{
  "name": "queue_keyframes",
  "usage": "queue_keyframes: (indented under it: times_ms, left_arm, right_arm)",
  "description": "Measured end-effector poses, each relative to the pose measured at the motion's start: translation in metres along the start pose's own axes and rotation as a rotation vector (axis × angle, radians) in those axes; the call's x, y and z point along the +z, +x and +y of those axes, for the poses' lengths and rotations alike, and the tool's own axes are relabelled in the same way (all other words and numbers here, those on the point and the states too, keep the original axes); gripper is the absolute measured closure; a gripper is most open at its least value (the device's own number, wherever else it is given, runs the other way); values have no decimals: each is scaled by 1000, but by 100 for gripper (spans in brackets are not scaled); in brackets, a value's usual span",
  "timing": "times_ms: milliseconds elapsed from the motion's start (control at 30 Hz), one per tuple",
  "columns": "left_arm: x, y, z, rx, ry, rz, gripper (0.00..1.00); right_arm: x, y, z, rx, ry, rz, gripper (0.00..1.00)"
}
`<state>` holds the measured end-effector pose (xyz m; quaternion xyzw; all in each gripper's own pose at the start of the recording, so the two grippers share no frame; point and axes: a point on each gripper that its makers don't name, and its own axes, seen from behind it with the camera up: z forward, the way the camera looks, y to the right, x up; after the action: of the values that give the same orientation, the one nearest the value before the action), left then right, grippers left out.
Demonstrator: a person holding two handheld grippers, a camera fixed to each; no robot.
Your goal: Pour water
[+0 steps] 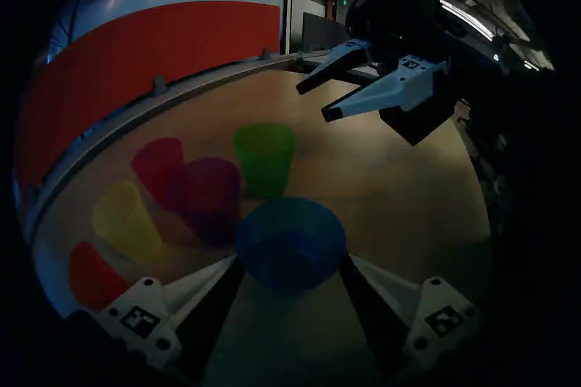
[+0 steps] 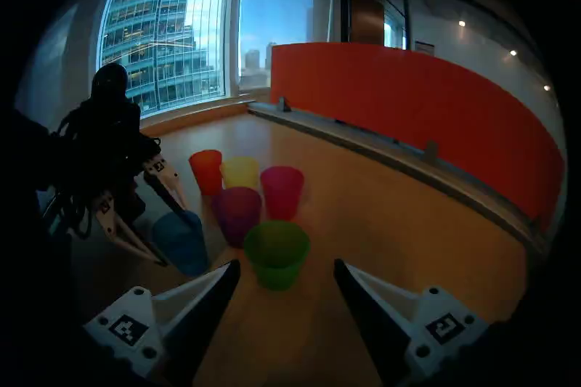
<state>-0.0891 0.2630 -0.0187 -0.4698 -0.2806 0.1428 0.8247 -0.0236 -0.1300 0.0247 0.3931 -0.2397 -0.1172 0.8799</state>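
Two claws: right gripper (image 2: 287, 265) gapes, left gripper (image 1: 290, 261) straddles blue cup (image 1: 290, 238) (contact unclear).

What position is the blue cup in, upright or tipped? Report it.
Upright. The blue cup stands mouth up on the table; the left gripper view looks down into its open rim.

Cups (image 2: 206, 169) (image 2: 240, 171) (image 2: 282, 191) (image 2: 237, 213) (image 2: 277, 253) (image 2: 181, 242) — six, each different colour; grippers (image 1: 289, 262) (image 2: 287, 265) — two.
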Motion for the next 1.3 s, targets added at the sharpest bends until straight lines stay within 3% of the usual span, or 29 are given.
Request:
queue_keyframes:
  times_ms: [600,1300]
  left_arm:
    - [12,8,0,-5,-12,5,9]
    - [11,8,-5,-22,13,20,14]
  right_arm:
    - [5,-5,5,8,2,-11,0]
    - [10,-9,4,10,6,-18,0]
